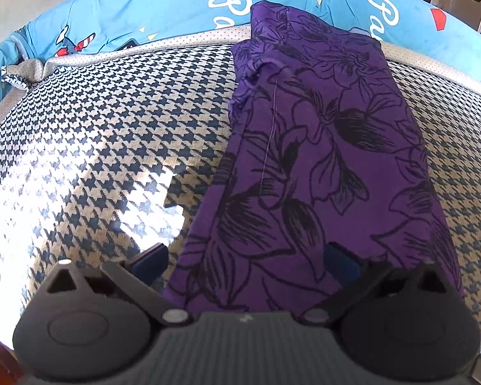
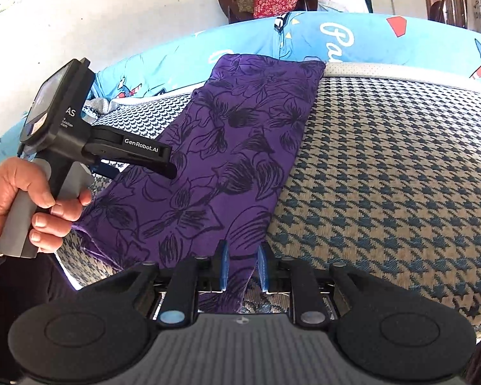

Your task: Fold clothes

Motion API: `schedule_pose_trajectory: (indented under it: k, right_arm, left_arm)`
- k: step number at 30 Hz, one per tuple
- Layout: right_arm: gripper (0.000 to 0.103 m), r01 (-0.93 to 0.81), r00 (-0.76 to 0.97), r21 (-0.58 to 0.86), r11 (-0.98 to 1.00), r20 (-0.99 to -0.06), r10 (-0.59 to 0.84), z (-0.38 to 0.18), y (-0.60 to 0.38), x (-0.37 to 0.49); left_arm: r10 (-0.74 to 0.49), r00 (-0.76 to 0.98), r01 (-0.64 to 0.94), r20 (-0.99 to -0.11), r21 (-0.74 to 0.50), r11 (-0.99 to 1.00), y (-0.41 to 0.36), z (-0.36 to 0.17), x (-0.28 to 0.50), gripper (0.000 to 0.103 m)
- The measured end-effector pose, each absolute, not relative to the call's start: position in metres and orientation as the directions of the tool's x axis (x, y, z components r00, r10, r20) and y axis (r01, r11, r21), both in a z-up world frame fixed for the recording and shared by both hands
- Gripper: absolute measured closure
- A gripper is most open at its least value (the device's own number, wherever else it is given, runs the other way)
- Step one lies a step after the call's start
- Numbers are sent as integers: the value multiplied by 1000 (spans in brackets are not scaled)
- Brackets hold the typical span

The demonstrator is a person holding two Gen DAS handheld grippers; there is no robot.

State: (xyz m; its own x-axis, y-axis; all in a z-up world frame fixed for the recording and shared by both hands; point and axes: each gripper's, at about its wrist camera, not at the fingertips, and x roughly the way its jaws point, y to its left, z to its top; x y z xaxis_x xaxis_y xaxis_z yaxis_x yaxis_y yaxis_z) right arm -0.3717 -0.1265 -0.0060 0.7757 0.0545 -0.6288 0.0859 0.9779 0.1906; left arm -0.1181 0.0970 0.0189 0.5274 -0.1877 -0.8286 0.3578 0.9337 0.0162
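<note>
Purple floral-print garment (image 1: 320, 147) of thin, drapey cloth lies as a long narrow strip on the bed's houndstooth-patterned cover (image 1: 96, 147), its far end reaching up onto the blue printed quilt (image 1: 150, 6) at the back. We judge that it already has lengthwise folds in it, since the strip is narrow and a bunched seam shows along its left side. What seems to remain is the crosswise fold, bringing the near end toward the far end, though we cannot rule out that we are only smoothing the strip.

Our left tool (image 1: 247, 256) stands wide open over the near left part of the cloth, one blue pad on the cover side and the other over the fabric; it holds nothing. Our right tool (image 2: 242, 268) is nearly closed, its blue pads a narrow gap apart at the near right corner of the garment. Cloth runs between them, but we cannot tell whether it is truly pinched. A crosswise fold would call for both near corners gripped evenly.
</note>
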Motion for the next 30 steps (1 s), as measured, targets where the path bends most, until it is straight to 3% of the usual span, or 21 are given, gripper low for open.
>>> schedule_pose_trajectory:
  k: [10,21,25,30]
  right_arm:
    - [69,152,770,203,967,-638,13,-13,-135,-357]
    - [67,166,767,222,961,-642,16,-6,-145,-338]
    - [56,139,762,203,969,-647,26,3,-151,-321]
    - [51,85,731,173,981,-680,57,13,-167,-292]
  left_arm:
    - [-187,523,360,-832,16,933,86,20,-116,0]
    - [-168,527,343,-833,28,939,79,20,-113,0]
    - [-154,530,337,-834,40,941,78,19,-112,0]
    - [-136,532,325,-836,53,944,76,17,-112,0]
